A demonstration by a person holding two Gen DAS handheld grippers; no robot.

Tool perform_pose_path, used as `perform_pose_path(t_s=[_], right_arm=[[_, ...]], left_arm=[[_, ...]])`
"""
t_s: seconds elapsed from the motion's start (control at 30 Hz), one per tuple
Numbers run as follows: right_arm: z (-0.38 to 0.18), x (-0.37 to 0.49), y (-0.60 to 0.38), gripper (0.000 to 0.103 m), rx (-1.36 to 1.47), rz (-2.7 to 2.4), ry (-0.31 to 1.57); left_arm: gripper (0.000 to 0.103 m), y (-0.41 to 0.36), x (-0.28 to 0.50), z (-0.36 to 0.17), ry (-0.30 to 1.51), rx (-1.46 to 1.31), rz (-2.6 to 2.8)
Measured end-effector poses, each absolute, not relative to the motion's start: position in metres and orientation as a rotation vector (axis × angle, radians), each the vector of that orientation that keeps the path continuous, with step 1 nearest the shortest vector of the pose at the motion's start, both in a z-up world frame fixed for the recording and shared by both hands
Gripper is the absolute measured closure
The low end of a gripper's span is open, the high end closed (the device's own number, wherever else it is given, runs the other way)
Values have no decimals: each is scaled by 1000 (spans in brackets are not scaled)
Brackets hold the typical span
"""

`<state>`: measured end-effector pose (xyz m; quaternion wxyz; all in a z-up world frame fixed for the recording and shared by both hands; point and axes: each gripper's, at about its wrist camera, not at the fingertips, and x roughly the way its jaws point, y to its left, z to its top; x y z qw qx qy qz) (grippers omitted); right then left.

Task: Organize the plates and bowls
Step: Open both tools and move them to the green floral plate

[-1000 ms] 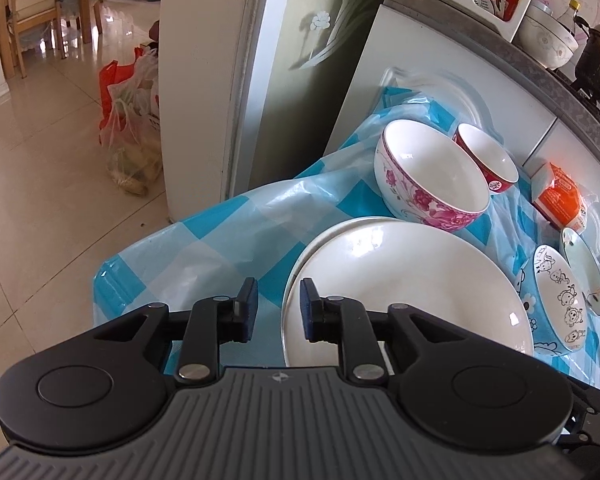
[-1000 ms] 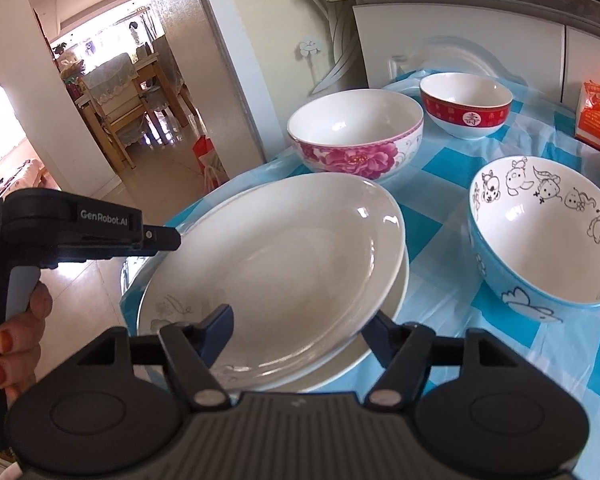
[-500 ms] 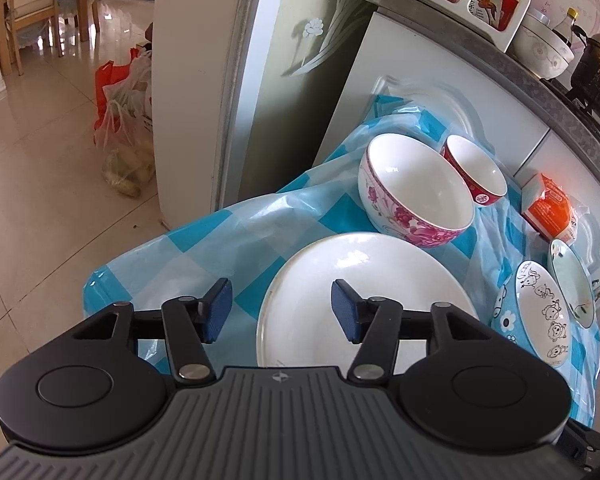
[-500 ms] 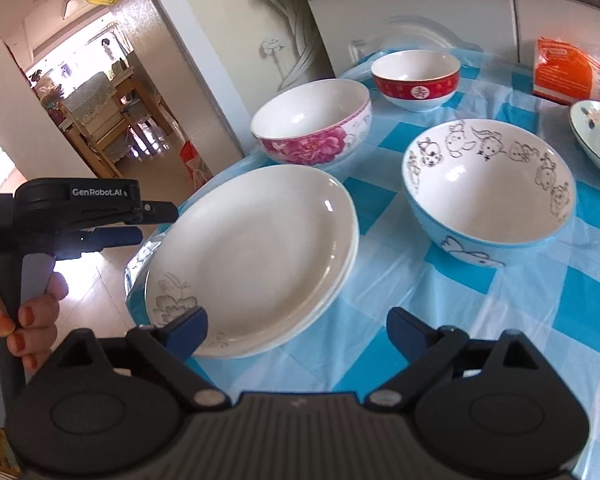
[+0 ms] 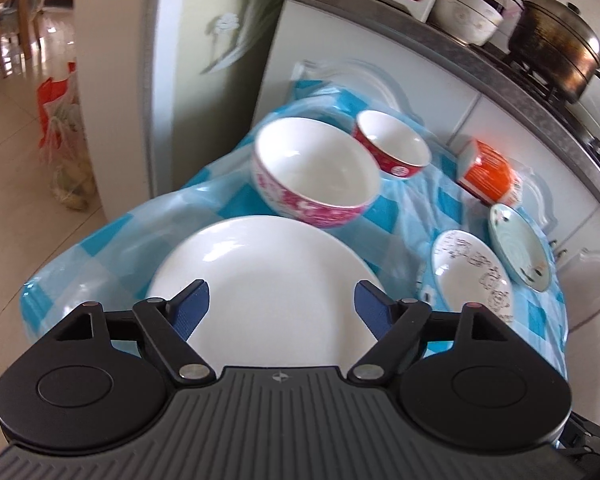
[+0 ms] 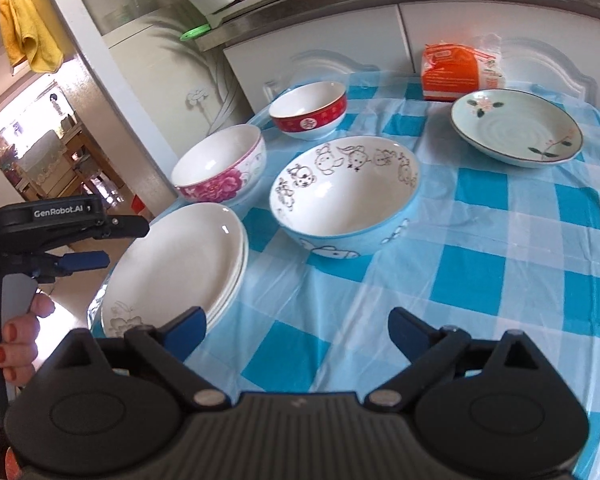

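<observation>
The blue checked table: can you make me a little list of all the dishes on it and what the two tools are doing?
stack: plain white round plates, piled at the table's left edge
flower bowl: white bowl with pink flowers, behind the stack
red bowl: small red-banded bowl, further back
cartoon bowl: blue bowl with animal drawings, middle, empty
green dish: pale green shallow plate, back right
packet: orange packet, by the cupboard
left tool: open, over the stack, holding nothing
right tool: open, holding nothing
</observation>
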<state>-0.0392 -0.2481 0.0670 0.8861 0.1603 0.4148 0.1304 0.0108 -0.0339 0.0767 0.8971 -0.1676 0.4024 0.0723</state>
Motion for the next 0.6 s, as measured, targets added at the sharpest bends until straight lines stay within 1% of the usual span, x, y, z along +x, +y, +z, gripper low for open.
perform_pose_path(t_s=[0.17,0.33,0.6], right_arm=[[65,-46,-272,4,359,188,844],[66,-53,-298,3,384,100,820],[62,-63,-338,3,434,-32,793]], left_arm=[[4,-59,17,80,850,-327,77],[1,-81,24,81,877,-318,9],[0,-118,37,83,909,-306,-108]])
